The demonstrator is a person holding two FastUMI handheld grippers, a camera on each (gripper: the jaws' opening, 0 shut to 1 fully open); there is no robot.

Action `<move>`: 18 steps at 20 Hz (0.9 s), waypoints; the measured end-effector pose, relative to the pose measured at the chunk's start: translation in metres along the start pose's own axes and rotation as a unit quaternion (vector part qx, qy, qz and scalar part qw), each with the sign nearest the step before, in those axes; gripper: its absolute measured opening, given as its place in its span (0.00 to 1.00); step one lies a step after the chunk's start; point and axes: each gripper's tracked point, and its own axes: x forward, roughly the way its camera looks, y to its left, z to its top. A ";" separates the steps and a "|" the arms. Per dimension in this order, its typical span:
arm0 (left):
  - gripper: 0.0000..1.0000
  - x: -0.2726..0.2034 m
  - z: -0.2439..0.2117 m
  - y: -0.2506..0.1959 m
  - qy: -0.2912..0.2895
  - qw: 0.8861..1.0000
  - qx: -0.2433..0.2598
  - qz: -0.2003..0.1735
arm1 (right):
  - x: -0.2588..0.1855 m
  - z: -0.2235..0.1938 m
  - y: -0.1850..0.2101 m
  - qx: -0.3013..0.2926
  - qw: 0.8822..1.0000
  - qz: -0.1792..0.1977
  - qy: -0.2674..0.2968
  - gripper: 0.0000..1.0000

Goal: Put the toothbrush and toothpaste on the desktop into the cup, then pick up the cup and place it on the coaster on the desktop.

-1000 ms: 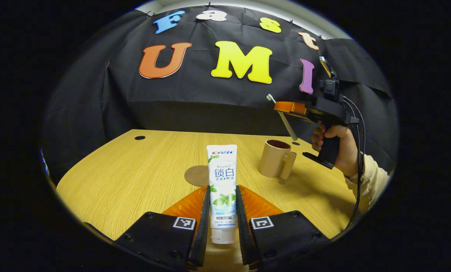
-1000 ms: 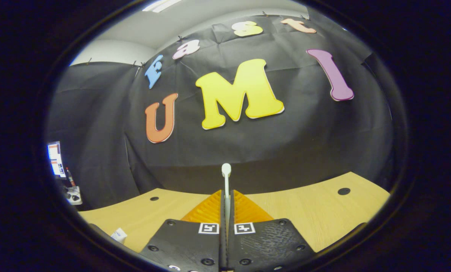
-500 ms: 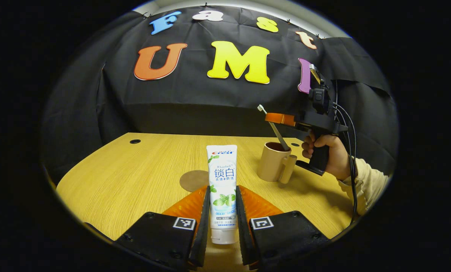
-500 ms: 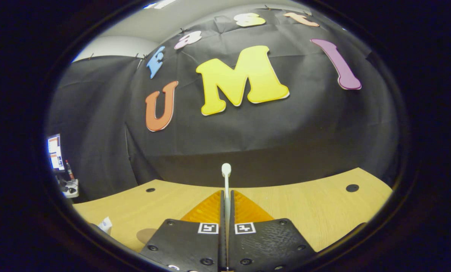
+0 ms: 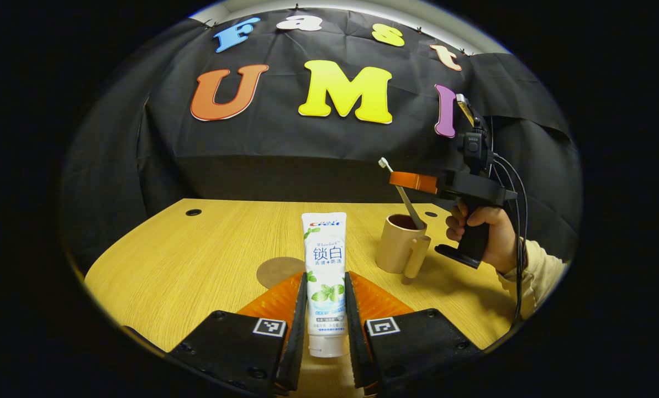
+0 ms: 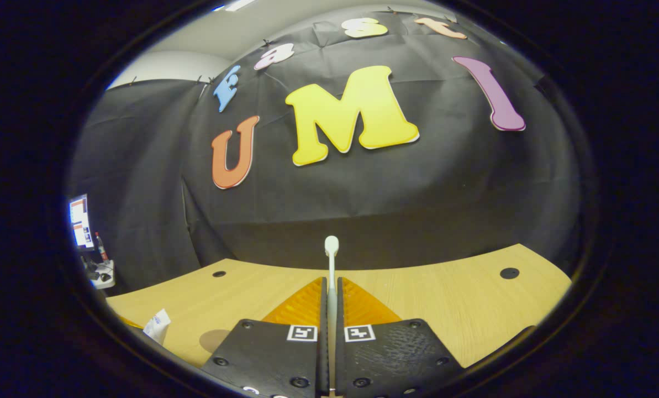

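Toothbrush (image 5: 401,190) sits pinched in our right gripper (image 5: 412,181), fingers closed on the handle, tilted head-up so its lower end dips into the cup (image 5: 398,243). We judge it's about to be dropped. Our left gripper (image 5: 325,309) clamps the toothpaste (image 5: 324,265) upright above the desk (image 5: 196,260), near the coaster (image 5: 277,271). Cup contents otherwise hidden.

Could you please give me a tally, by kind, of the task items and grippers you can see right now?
Toothpaste tube: 1
Toothbrush: 1
Cup: 1
Coaster: 1
Grippers: 2, the left gripper and the right gripper
Total: 6
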 end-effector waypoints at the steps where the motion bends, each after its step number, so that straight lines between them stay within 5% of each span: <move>1: 0.39 -0.001 0.003 0.000 -0.003 1.000 0.002 0.002 | -0.002 0.000 0.004 0.000 1.000 0.006 0.002 0.02; 12: 0.39 -0.004 0.028 -0.016 -0.015 1.000 -0.017 0.004 | -0.052 0.012 0.003 0.019 1.000 0.023 -0.011 0.09; 13: 0.39 -0.002 0.031 -0.020 -0.015 1.000 -0.017 0.002 | -0.059 0.015 0.002 0.014 0.999 0.026 -0.013 0.14; 15: 0.39 0.003 0.037 -0.029 -0.015 1.000 -0.020 -0.002 | -0.074 0.022 -0.010 -0.008 1.000 0.008 -0.024 0.42; 16: 0.39 0.007 0.041 -0.033 -0.016 1.000 -0.019 -0.003 | -0.080 0.025 -0.011 -0.017 0.999 0.006 -0.030 0.40; 18: 0.39 0.016 0.050 -0.043 -0.022 1.000 -0.013 -0.006 | -0.093 0.026 -0.013 -0.033 0.999 0.010 -0.033 0.55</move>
